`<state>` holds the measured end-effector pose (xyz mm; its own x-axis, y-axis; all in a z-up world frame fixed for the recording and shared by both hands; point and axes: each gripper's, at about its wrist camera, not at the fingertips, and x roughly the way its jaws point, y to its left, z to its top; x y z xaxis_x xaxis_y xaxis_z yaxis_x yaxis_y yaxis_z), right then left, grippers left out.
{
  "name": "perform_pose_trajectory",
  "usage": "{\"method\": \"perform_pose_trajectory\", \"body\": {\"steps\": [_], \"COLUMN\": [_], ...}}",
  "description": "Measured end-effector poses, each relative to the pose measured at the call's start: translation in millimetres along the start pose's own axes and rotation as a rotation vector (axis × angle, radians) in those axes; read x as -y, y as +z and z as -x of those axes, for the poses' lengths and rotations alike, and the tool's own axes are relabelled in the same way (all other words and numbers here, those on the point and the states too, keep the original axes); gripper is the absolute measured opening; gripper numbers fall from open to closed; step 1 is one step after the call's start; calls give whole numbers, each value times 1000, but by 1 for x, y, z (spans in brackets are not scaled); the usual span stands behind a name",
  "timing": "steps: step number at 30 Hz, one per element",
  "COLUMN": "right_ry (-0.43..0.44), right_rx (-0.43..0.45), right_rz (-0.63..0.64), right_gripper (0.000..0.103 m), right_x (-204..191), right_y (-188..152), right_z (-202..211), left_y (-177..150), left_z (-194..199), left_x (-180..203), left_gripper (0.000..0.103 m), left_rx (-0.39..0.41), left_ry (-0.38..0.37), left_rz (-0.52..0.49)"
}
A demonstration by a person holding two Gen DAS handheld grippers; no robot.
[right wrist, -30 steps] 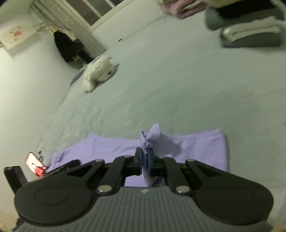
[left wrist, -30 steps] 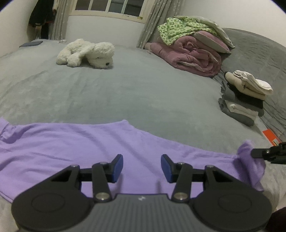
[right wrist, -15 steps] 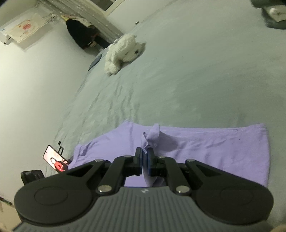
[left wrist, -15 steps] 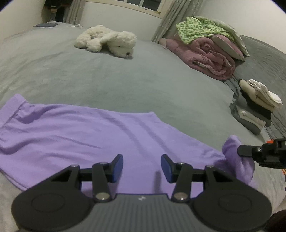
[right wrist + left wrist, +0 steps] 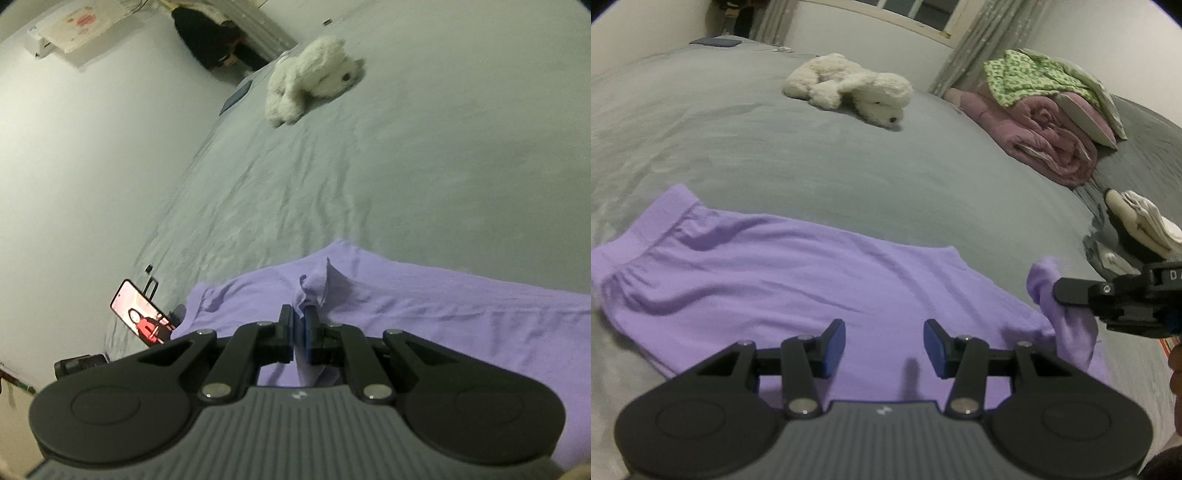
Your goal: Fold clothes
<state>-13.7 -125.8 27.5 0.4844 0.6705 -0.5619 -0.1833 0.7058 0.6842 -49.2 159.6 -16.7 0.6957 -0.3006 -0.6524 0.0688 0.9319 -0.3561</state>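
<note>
A purple garment (image 5: 798, 280) lies spread on the grey bed (image 5: 775, 155), its waistband at the left. My left gripper (image 5: 884, 343) hovers over its near edge, open, with nothing between the blue pads. My right gripper (image 5: 300, 325) is shut on a bunched corner of the purple garment (image 5: 424, 314), which sticks up above the jaws. In the left wrist view the right gripper (image 5: 1058, 291) comes in from the right, lifting that corner off the bed.
A white plush dog (image 5: 849, 88) lies mid-bed. Pink and green bedding (image 5: 1045, 122) is heaped at the back right, beside a stack of folded clothes (image 5: 1134, 229). A lit phone (image 5: 142, 317) stands at the bed's left edge near the wall.
Both grippers have swept left along the garment. The right gripper carries the pinched corner leftward over the spread cloth. The waistband end has come into the left wrist view.
</note>
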Motion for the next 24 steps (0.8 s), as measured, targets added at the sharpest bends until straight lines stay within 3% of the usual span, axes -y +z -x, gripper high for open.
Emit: {"method": "perform_pose_trajectory", "body": {"steps": [17,24], "right_ry": [120,91], "right_rx": [-115,-144], "right_rz": [71,98], "right_gripper": [5,4], "right_x": [-58,-66], "right_y": [-5,-2], "right_z": [-96,-116], "left_y": [-2,-3], "left_z": [35,39], "left_x": [-60,-71], "left_gripper": [46,46], "left_rx": [75,73], "left_ry": [106,94], "left_rz": [138,172]}}
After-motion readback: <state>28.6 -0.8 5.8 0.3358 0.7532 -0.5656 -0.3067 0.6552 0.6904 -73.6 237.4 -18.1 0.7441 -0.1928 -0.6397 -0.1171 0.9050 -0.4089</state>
